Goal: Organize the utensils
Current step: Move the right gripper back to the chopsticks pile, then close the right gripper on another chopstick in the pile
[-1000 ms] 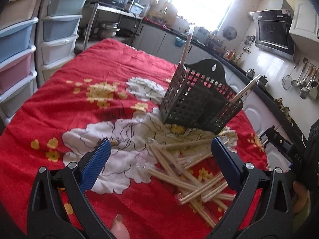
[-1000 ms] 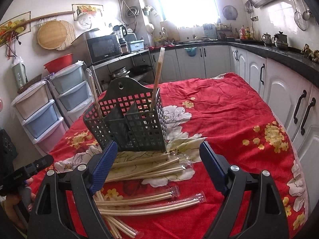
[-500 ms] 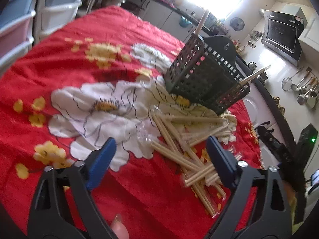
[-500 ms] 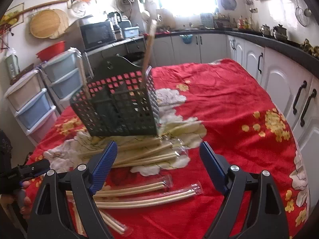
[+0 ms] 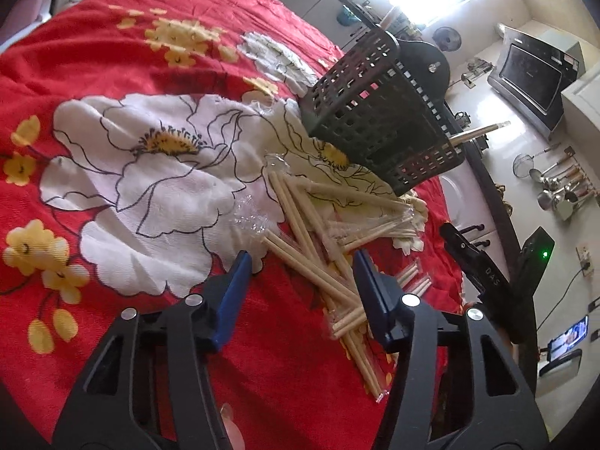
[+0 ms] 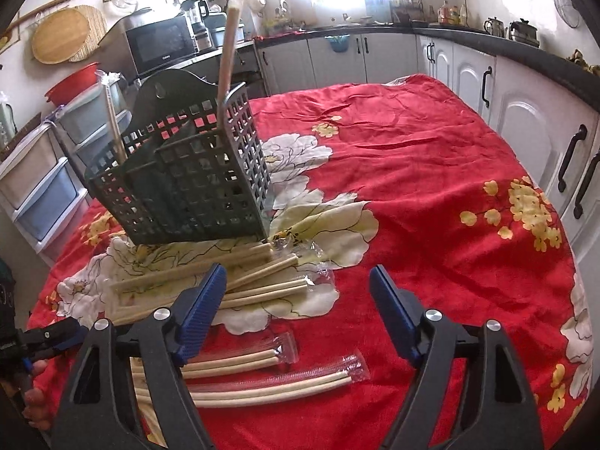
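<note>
On the left of the right wrist view, plastic drawer units (image 6: 41,183) and a microwave (image 6: 161,43) are seen behind the table, and the view toward them is blocked by a dark perforated utensil basket (image 6: 187,183) standing on the red floral cloth (image 6: 431,206). One wrapped chopstick pair (image 6: 227,48) is held upright in the basket's right compartment, and another (image 6: 110,120) leans at its left end. Pale chopstick pairs in clear sleeves (image 6: 262,285) are scattered on the cloth just in front of the basket, some crossing one another, with two more sleeved pairs (image 6: 273,386) lying nearer the camera. The left gripper (image 5: 300,277) is lowered over the pile; its jaws have just been closing, are half spread, and several crossed sticks (image 5: 311,273) lie between the blue pads (image 5: 234,292) without being visibly pinched. The right gripper (image 6: 298,292) is spread wide, its jaws having just narrowed slightly, with only cloth and the ends of a few sticks between them. To the right, the cloth lies bare as far as the table edge, beyond which white cabinet doors (image 6: 525,123) are seen close by.
</note>
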Motion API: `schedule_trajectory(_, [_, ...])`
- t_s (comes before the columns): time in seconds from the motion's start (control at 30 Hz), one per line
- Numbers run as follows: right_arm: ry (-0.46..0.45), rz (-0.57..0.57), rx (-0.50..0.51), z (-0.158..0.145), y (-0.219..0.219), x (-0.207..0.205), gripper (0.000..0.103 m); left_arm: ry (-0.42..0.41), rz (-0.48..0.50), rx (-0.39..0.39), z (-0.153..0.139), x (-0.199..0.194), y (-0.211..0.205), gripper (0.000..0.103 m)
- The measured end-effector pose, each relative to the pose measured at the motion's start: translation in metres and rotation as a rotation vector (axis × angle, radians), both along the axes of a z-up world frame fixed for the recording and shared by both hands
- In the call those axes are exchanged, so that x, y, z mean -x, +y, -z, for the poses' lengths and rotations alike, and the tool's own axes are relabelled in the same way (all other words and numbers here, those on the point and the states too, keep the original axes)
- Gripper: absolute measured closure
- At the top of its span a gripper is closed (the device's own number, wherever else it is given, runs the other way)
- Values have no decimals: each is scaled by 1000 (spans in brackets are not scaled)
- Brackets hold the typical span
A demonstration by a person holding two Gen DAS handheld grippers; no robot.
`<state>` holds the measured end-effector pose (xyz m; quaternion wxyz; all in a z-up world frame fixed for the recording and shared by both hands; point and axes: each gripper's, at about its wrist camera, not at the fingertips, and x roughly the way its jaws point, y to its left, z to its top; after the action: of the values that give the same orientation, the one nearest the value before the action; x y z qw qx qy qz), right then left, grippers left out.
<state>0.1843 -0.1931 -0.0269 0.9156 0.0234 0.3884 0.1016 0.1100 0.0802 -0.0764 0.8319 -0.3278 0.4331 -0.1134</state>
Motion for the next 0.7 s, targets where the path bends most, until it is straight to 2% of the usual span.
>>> schedule_trajectory(0.23, [46,1,-25,8,-3,-13,36,12,-23,26,5,-11,5,62])
schedule_trajectory(0.4, [90,-2,-53,18,-6,-21,49,14,-39,30,8,-15,8,70])
schedule_trajectory(0.63, [128,13,-87,26,-11,-32,58,18,-49,39,10,-17,12,75])
schedule_trajectory(0.7, [150,20,-93,30,-13,-36,65,19,-53,37,11,-17,14,79])
